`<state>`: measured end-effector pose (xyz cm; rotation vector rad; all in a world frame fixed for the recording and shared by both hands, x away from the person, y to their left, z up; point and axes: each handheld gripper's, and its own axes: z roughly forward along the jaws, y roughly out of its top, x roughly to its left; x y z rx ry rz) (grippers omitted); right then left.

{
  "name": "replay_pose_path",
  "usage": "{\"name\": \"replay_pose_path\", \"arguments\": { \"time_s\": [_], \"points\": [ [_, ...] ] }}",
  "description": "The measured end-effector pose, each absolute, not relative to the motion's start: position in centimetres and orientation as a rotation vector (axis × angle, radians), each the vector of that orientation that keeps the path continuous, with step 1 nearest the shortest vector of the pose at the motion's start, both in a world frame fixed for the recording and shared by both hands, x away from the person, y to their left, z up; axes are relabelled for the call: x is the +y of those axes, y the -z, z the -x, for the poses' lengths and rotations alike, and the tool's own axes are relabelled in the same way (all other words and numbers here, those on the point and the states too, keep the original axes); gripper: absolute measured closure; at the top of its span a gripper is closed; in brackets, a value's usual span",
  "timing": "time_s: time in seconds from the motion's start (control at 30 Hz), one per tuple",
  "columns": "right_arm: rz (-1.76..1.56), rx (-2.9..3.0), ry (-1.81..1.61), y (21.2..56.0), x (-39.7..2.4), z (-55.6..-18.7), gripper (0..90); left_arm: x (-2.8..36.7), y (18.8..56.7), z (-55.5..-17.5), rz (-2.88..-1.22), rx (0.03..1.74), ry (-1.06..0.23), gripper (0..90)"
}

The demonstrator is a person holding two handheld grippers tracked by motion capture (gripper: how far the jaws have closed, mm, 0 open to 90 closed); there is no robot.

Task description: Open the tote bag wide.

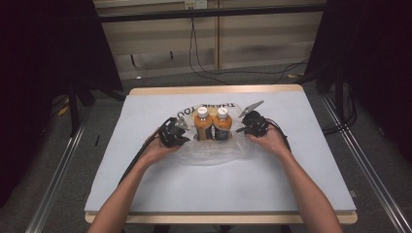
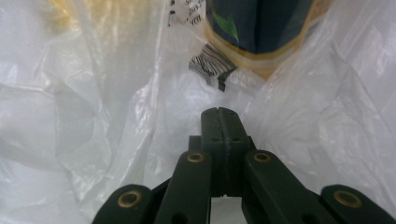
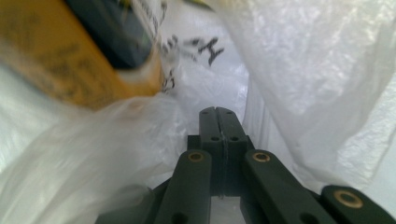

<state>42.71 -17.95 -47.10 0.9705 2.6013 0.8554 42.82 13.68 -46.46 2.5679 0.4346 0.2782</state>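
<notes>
Scene: bench [image 1: 145, 170] with a pale grey top and a light wooden edge, seen from above; a person's bare forearms come in from the bottom edge, one claw in each hand.
Bag: thin, see-through white plastic bag [image 1: 214, 150], crumpled around two bottles at the middle of the bench; black printed letters show on its far side.
Bottles: left bottle [image 1: 201, 125] and right bottle [image 1: 222, 124] stand upright, side by side and touching, inside the bag; both hold orange drink, with white caps and dark labels.
Left claw: left claw [image 1: 180, 127] sits just beside the left bottle, at the bag's left edge. In the left gripper view its jaws [image 2: 219, 122] are pressed fully together, with white plastic film bunched close all round the tips. Whether a fold of film is pinched between them, I cannot tell.
Left claw's outlook: a bottle's dark label, orange base and a barcode patch [image 2: 210, 65] show through the film ahead.
Right claw: right claw [image 1: 241, 129] sits just beside the right bottle, at the bag's right edge. In the right gripper view its jaws [image 3: 218, 120] are also fully together, deep among folds of film. Whether film is caught between them, I cannot tell.
Right claw's outlook: an orange bottle [image 3: 70, 60], blurred, lies to the upper left of the jaws.
Surroundings: dark curtains at both sides, a black cable [image 1: 214, 73] on the floor beyond the bench.
</notes>
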Motion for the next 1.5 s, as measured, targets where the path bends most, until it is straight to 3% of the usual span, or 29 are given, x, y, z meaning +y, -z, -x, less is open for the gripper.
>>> {"name": "replay_pose_path", "arguments": {
  "time_s": [0.17, 0.37, 0.9, 1.5],
  "points": [
    [-0.872, 2.696, -0.717, 46.5, -18.7, -41.8, 90.0, 14.7, 46.0, -42.8, -2.705, 0.392, -0.396, 90.0],
    [-0.726, 2.797, -0.492, 45.8, -19.9, -40.4, 90.0, 16.0, 45.9, -44.2, -2.749, 0.413, -0.392, 90.0],
    [-0.804, 2.615, -0.474, 46.5, -21.9, -43.2, 90.0, 15.3, 46.1, -47.5, -2.760, 0.442, -0.456, 90.0],
    [-0.743, 2.773, -0.366, 45.7, -23.4, -41.5, 90.0, 15.3, 46.1, -47.5, -2.772, 0.415, -0.477, 90.0]
  ]
}}
